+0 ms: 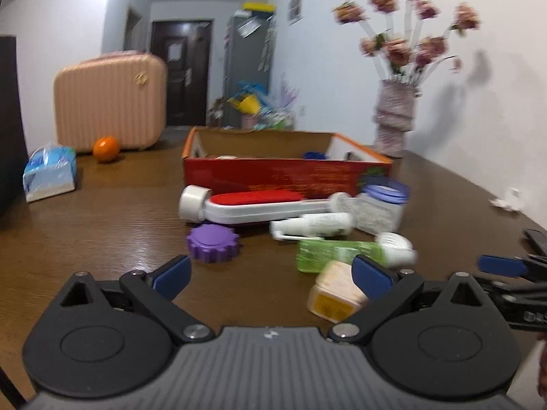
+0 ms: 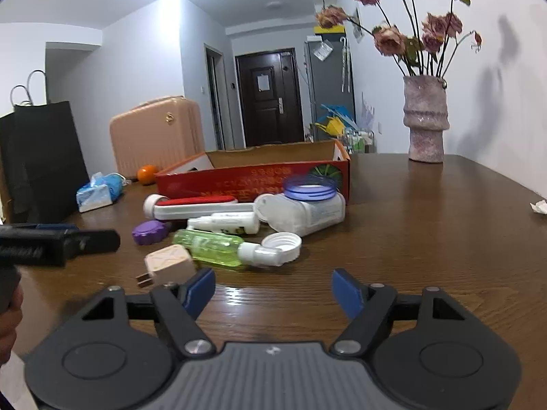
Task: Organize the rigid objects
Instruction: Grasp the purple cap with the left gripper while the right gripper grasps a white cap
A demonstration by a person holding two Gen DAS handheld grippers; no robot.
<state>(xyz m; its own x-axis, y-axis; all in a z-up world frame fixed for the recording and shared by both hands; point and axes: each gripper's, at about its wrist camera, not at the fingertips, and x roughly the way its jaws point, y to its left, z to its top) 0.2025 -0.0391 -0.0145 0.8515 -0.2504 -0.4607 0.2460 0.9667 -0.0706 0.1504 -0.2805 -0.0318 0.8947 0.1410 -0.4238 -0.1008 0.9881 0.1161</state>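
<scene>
Brown wood-grain worktop (image 2: 427, 212) carries everything, in a white-walled room with a dark door behind. Far left of the right gripper (image 2: 273, 288), a black bag (image 2: 44, 157) is cut off by the frame edge, and a pink suitcase (image 2: 157, 133) stands behind an orange (image 2: 147, 174). The left gripper (image 1: 271, 273) is released, jaws spread; its view is motion-blurred, so labels cannot be read. Just ahead of its left finger lies a purple cap (image 1: 212, 242). Its right finger hides part of a beige plug adapter (image 1: 333, 290). Beyond sit a green bottle (image 1: 336, 253) and a red-and-white brush (image 1: 253, 206), touching a red cardboard box (image 1: 283, 174) whose contents are mostly hidden by its wall. The right gripper is also released, holding nothing, with the green bottle ahead and left. Far right ahead stands a vase (image 2: 425, 119) of dried roses.
</scene>
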